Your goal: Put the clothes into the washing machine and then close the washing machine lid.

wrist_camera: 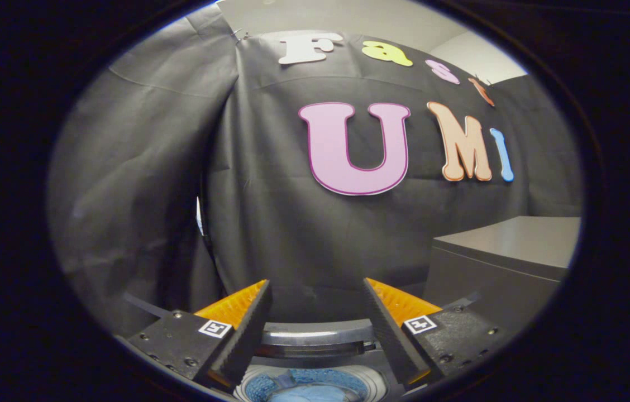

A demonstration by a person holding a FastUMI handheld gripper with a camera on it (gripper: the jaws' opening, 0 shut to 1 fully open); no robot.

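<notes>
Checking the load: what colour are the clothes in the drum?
Blue, seen in the gripper view: clothes below the open, empty tongs.

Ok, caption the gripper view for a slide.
Open gripper above the washer drum, blue clothes inside, nothing between its fingers.

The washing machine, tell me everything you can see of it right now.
The washing machine sits low between and just beyond the gripper, whose jaws stand open and hold nothing. A curved, shiny metallic-looking rim arcs across the gap. Below it a round, pale drum opening faces up, with blue clothes already lying inside. The lid cannot be made out. A grey cabinet stands off to one side, and the black cloth wall hangs behind.
</notes>
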